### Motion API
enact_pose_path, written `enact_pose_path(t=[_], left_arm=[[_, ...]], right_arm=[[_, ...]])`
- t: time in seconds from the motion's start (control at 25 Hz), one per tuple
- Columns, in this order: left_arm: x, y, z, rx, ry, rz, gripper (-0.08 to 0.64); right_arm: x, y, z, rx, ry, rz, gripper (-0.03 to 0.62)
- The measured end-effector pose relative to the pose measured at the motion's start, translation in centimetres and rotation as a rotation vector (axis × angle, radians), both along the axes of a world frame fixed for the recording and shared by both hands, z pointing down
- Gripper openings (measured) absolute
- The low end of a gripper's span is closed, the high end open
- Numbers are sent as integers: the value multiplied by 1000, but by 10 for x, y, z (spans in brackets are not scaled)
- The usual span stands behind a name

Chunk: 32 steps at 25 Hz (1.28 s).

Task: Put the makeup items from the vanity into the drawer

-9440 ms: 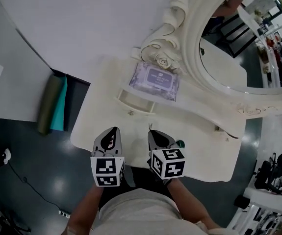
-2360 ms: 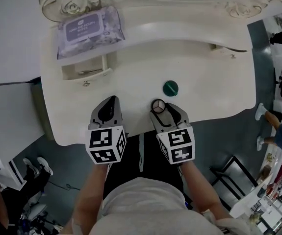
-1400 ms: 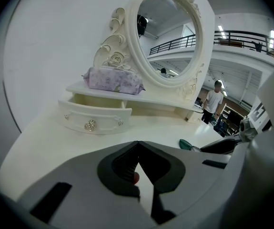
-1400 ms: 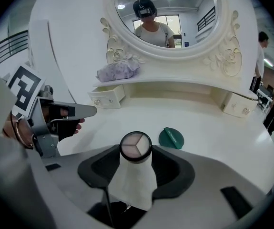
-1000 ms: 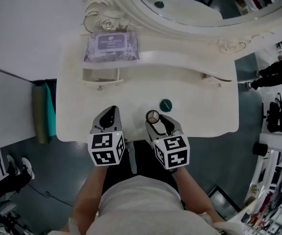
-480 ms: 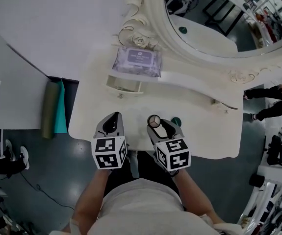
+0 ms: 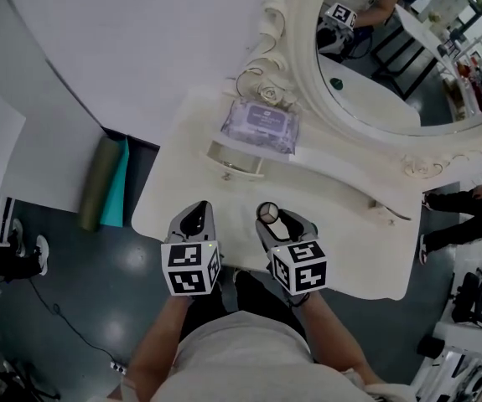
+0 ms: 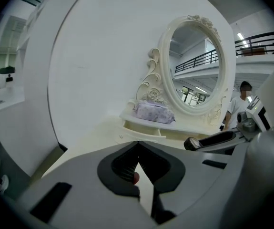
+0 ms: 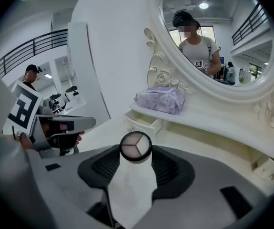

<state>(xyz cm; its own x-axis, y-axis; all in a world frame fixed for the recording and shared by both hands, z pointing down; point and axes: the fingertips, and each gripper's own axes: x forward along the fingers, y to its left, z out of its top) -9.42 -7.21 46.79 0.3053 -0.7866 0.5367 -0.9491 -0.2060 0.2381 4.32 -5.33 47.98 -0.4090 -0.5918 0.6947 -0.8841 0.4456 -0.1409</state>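
My right gripper [image 7: 272, 219] is shut on a small round compact [image 7: 266, 212] with three pale shades, held above the vanity top [image 7: 349, 224] near its front edge. In the right gripper view the compact [image 9: 136, 145] sits between the jaws, face toward the camera. My left gripper [image 7: 193, 217] hangs beside it to the left, shut with nothing in it; in the left gripper view its jaws [image 8: 137, 145] meet at the tips. The small drawer [image 7: 234, 164] at the back left stands pulled out, also seen as the drawer [image 9: 143, 121] ahead of the compact.
A lilac wipes pack [image 7: 262, 126] lies on the shelf above the drawer. The oval mirror [image 7: 391, 65] in its carved white frame rises behind. A white wall runs to the left. A green roll [image 7: 98, 182] leans on the floor left of the vanity.
The head view has swung right and back. Both grippers keep their places; the right one still holds the compact. The green round item beside it is now out of sight.
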Motion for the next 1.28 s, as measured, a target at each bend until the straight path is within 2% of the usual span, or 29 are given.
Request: enact_pose_path(t=[0.76, 1.28], left_arm=[[-39, 6, -19, 39, -10, -138, 5], [-43, -8, -10, 14, -9, -166, 5]], right_arm=[[-38, -36, -29, 60, -34, -113, 221], [-37, -65, -22, 44, -41, -104, 221]])
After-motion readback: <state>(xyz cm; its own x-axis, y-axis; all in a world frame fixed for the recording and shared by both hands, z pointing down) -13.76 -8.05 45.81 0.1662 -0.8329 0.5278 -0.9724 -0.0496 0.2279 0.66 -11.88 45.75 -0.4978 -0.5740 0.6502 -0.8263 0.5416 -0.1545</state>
